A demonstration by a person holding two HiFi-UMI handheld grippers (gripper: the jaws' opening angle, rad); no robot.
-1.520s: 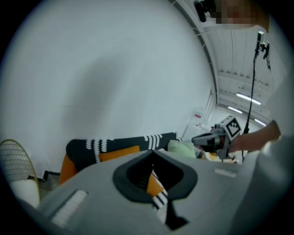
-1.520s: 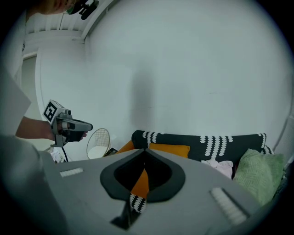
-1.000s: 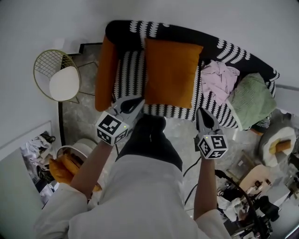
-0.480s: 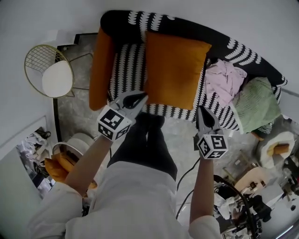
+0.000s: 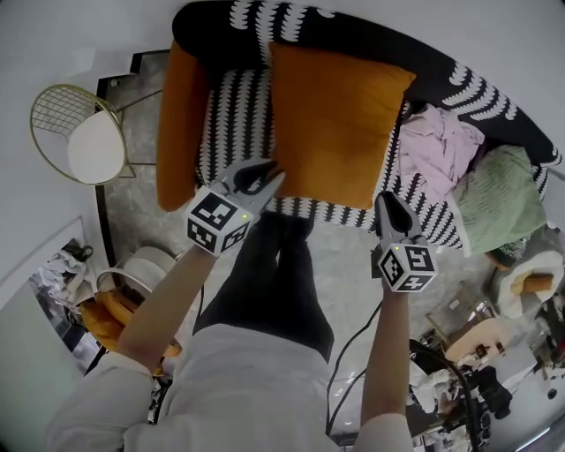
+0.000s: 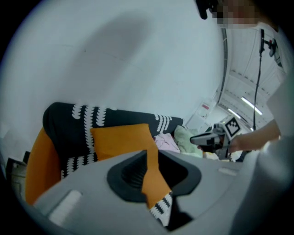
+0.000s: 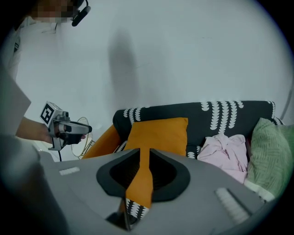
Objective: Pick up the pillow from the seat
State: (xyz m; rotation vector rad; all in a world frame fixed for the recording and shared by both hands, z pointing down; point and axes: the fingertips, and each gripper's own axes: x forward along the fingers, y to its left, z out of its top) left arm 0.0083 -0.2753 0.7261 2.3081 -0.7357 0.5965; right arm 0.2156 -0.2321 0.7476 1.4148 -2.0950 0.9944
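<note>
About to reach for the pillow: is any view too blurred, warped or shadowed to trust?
Head view: sharp, evenly lit, pillow clear, sofa bowed by the wide lens. Left gripper view: fisheye, black corners, near foreground soft. Right gripper view: same, soft shadow on the wall.

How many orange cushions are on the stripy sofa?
2. A square orange fabric cushion leans on the backrest in the middle; a long orange one lies along the left end. Clothes may hide more.

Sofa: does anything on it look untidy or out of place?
Yes. A crumpled pink garment and a bunched green cloth lie heaped on the end of the sofa at the head view's right. The orange pillow stands neatly upright.
</note>
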